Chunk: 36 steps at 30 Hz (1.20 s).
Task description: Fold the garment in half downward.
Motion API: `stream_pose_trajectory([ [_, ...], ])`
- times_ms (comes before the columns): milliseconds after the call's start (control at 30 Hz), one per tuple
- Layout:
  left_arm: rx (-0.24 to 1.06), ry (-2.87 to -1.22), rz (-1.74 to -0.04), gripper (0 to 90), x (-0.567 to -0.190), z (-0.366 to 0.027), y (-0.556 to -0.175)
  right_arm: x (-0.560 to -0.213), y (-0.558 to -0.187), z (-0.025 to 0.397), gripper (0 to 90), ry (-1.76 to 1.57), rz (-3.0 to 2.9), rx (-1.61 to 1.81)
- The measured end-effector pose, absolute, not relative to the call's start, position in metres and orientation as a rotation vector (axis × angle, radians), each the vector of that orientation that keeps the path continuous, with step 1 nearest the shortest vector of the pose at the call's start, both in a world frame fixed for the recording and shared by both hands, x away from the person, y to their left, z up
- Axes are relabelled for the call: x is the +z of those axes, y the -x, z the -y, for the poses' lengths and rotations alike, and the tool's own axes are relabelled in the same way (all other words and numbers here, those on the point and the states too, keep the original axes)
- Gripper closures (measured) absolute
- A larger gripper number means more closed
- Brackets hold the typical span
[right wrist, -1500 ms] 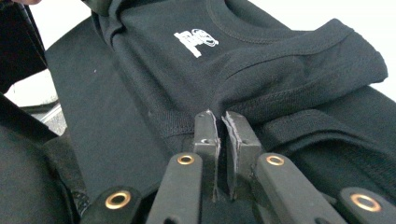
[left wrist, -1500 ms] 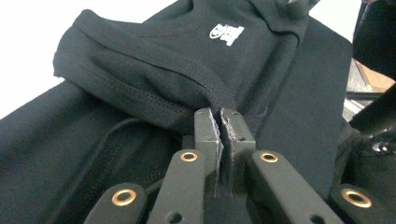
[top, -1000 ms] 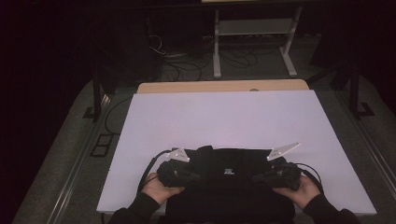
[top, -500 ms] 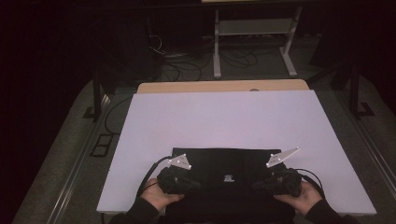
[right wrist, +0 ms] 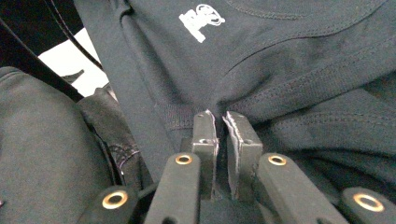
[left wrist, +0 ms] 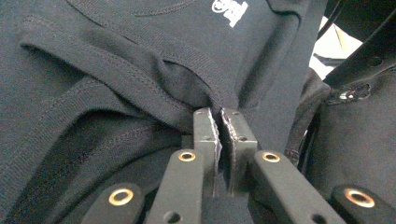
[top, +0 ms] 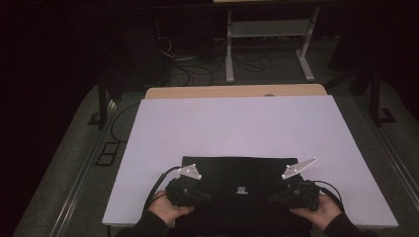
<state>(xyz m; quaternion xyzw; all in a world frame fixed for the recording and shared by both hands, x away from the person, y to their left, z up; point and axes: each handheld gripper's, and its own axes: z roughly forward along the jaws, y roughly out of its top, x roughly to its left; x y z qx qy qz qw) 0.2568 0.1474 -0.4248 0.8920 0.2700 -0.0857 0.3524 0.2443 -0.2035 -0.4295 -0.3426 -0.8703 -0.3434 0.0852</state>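
Note:
A black garment (top: 237,182) with a small white logo (top: 241,189) lies spread at the near edge of the white table (top: 232,123). My left gripper (top: 195,193) holds its left side and my right gripper (top: 289,193) holds its right side. In the left gripper view the jaws of the left gripper (left wrist: 219,114) are pinched on a fold of the black garment (left wrist: 116,70) near a ribbed seam. In the right gripper view the right gripper (right wrist: 219,116) is likewise closed on a bunched fold of the garment (right wrist: 303,60), with the logo (right wrist: 201,21) beyond.
A wooden strip (top: 232,91) runs along the table's far edge. Beyond it stand a metal rack (top: 269,34) and loose cables (top: 197,74) on the floor. The person's dark sleeves (top: 143,229) come in at the bottom. The far half of the table is bare.
Both grippers have drawn back toward the near edge and spread apart. The garment went from a bunched heap to a flat, stretched rectangle.

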Motion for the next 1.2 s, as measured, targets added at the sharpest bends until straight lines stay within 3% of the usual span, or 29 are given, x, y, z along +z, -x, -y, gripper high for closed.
stream_pose_trajectory([
  [200,-0.221,-2.312,-0.691,82.3,-0.425,-0.148,-0.257,-0.429,-0.243,0.203,78.3,1.032,2.590,-1.019],
  [400,-0.195,-2.306,-0.688,73.6,-0.424,-0.151,-0.258,-0.429,-0.243,0.205,62.6,1.053,2.599,-1.012],
  [633,-0.151,-2.287,-0.714,49.1,-0.421,-0.154,-0.260,-0.422,-0.244,0.206,43.3,1.066,2.624,-1.060],
  [900,-0.126,-2.277,-0.711,31.4,-0.418,-0.153,-0.264,-0.414,-0.249,0.212,19.6,1.134,2.646,-1.126],
  [1200,-0.104,-2.244,-0.718,16.8,-0.410,-0.157,-0.272,-0.403,-0.258,0.216,3.0,1.179,2.669,-1.182],
])
